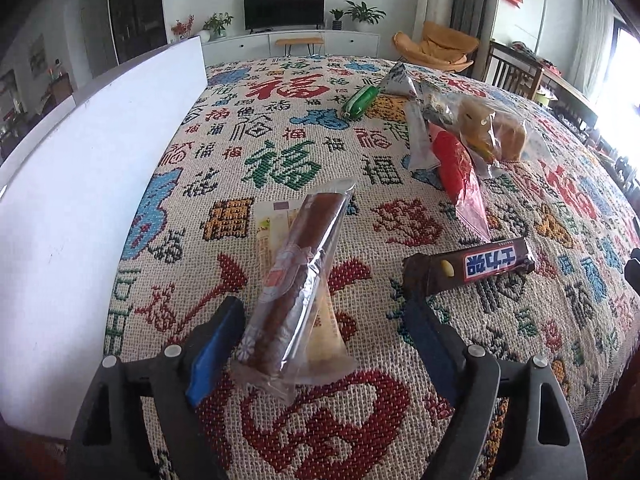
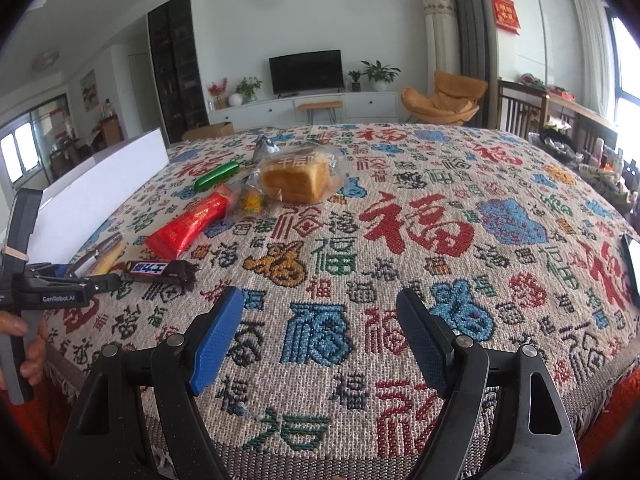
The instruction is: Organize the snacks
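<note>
Your surface (image 2: 400, 216), under a woven cloth w/ red, blue & green characters, fills both views. A white board (image 1: 80, 208) stands along its left edge. The snacks sit on the left half: a bagged bread loaf (image 2: 296, 178) toward the far side, a red packet (image 2: 188, 226) just in front of it, a green wrapped stick (image 2: 216, 176) further back near the board. Nearer you lies a brown chocolate bar (image 1: 472, 266). Your left gripper (image 1: 324, 312) has its jaws apart, no pad pressing anything; between them a clear-wrapped brown sausage stick (image 1: 300, 276) lies across a pale yellow packet (image 1: 324, 344), leaning near the left pad (image 1: 212, 344). Can't tell if it touches. Your right gripper (image 2: 320, 312) hangs w/ jaws wide apart over bare cloth, well clear of the snacks.
</note>
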